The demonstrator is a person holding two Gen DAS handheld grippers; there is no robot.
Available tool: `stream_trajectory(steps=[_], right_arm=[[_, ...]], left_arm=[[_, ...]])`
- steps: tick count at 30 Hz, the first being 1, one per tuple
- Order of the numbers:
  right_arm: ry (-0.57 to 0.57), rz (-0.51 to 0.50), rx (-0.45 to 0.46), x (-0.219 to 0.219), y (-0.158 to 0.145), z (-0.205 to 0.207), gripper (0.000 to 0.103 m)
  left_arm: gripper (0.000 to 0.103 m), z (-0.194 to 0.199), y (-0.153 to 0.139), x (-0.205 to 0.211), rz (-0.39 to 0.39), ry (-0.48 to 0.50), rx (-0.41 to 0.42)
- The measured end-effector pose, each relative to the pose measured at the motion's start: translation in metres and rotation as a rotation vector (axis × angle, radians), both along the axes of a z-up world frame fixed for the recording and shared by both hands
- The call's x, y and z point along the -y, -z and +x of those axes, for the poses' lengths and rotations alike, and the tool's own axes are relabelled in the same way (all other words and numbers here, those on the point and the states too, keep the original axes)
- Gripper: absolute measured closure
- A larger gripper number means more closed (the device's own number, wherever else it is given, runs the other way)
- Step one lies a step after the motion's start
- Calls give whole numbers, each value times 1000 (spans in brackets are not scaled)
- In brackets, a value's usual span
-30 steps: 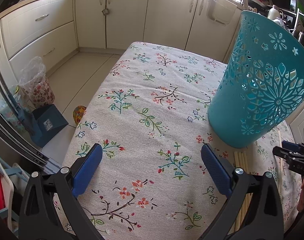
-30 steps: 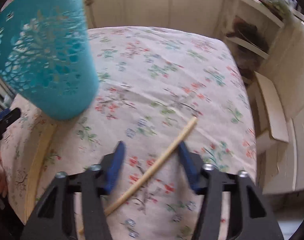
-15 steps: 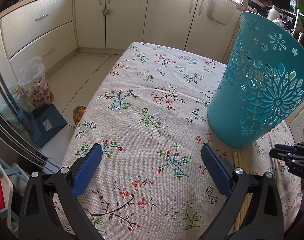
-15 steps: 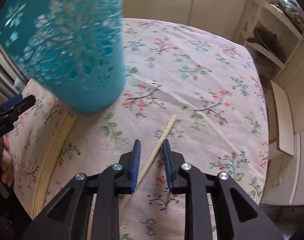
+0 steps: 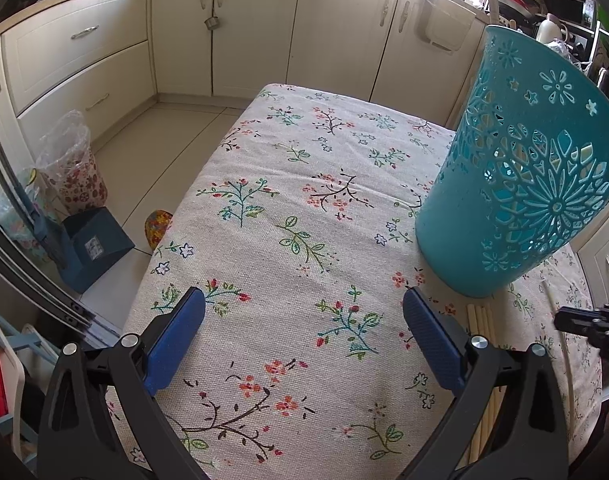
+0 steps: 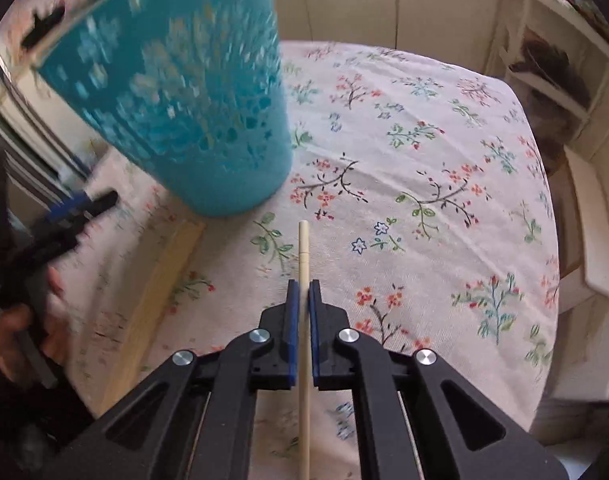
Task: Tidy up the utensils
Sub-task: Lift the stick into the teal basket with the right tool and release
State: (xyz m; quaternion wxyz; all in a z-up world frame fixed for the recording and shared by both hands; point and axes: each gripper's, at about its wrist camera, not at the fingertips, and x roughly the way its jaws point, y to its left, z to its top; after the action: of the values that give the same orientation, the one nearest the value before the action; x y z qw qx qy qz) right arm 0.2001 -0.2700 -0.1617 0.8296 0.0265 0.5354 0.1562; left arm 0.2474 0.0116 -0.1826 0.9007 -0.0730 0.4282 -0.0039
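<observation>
My right gripper [image 6: 303, 286] is shut on a pale wooden chopstick [image 6: 303, 248], which runs straight out between its blue pads above the floral tablecloth [image 6: 424, 152]. A tall teal cut-out basket [image 6: 192, 112] stands just ahead to the left. Several more chopsticks [image 6: 160, 288] lie in a bundle by the basket's foot. In the left wrist view my left gripper [image 5: 304, 316] hangs open over the cloth, nothing between its pads. The basket [image 5: 516, 200] is to its right, the chopstick bundle [image 5: 482, 320] beside its right pad, and my right gripper's tip [image 5: 588, 324] shows at the right edge.
Cream kitchen cabinets [image 5: 224, 32] line the far wall. On the floor left of the table sit a plastic-lined floral bin [image 5: 74, 168] and a blue box [image 5: 92, 240]. Open shelves [image 6: 556, 64] stand right of the table. A hand [image 6: 28, 320] holds the left gripper.
My right gripper closed onto the single chopstick and lifted it, swinging it straight between the pads. The left gripper stayed still and open.
</observation>
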Motion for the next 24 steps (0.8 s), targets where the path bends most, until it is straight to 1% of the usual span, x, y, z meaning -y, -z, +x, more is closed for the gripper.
stream_trajectory(steps=[3,4,5,7,9,10,11,13,15,17,18,20,21,22,24], right_arm=[[85,167,44,23,-19,-18,97],[115,247,65,33,-30,-24,97],[129,300,82,38,-39,-27,97],[146,420,162,41,-72,-41,97],[146,478,242,36,-105,-34,97],[151,510,315,34,-126,-32,97],[155,534,373,32,-142,-27,97],[179,539,476,26,-162,-19,97],[218,544,591,10,-182,-10,97],[268,513,696,-9,-190,3,97],[281,495,735,-17,-189,11,97],[321,398,825,-38,-185,22,97],[323,365,843,-43,-179,27,97],[328,306,860,-56,-170,34,97],[308,240,856,-67,-155,43,97]], left_arm=[[8,0,0,0,2,1,1],[8,0,0,0,3,1,0],[8,0,0,0,3,1,0],[8,0,0,0,5,1,0],[8,-1,0,1,9,3,0],[8,-1,0,1,12,4,-1],[8,-1,0,1,14,4,-1],[8,-1,0,1,13,3,-1],[8,-1,0,1,9,3,0],[8,-1,0,1,5,3,2],[8,-1,0,1,4,3,3],[8,-1,0,1,2,3,4],[8,-2,-1,0,1,3,4],[8,-2,-1,0,-1,4,5],[8,-2,-1,-1,-7,4,7]])
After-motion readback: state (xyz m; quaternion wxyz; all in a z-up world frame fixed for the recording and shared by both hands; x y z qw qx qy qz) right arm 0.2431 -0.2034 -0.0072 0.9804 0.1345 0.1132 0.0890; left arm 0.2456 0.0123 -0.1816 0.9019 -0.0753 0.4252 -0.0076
